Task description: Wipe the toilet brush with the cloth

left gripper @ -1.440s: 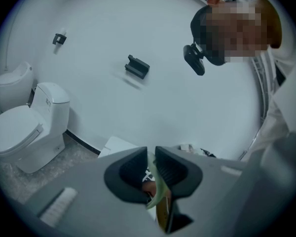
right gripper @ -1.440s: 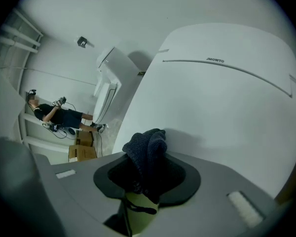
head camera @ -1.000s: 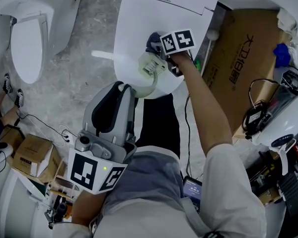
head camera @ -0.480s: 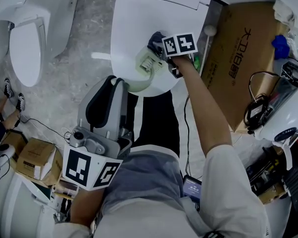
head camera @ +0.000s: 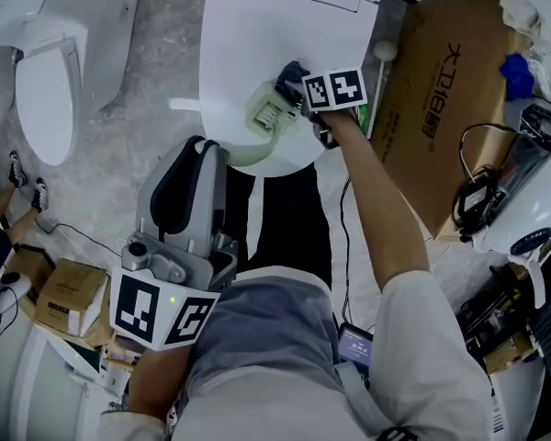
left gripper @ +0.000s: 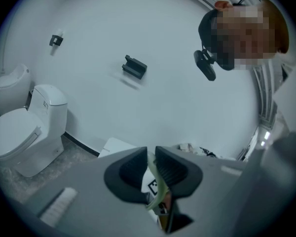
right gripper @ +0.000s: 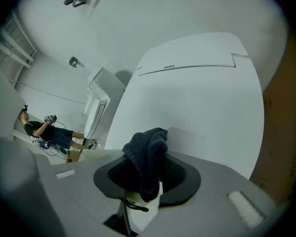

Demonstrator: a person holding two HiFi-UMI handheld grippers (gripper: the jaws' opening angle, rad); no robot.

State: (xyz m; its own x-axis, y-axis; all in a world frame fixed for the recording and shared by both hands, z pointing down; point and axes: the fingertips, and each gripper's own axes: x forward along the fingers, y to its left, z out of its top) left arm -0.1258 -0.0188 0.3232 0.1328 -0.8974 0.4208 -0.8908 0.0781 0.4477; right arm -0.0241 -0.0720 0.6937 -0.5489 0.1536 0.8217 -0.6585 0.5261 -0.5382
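So the left tool (left gripper: 151, 154) has its jaws pinched nearly together on the thin pale green handle (left gripper: 156, 187) of the toilet brush (head camera: 271, 115). In the head view the handle curves up from that tool to the brush head, which sits over the closed white toilet lid (head camera: 257, 35).

The right tool (right gripper: 147, 177) is clamped on a bunched-up dark blue cloth (right gripper: 148, 154), and the wad sticks up past the jaws. Head view puts the cloth right against the far side of the brush head, looks like touching, though it's too small there to swear to.

There's a cardboard box (head camera: 441, 99) to the right of the toilet and a second toilet (head camera: 46, 53) off to the left.
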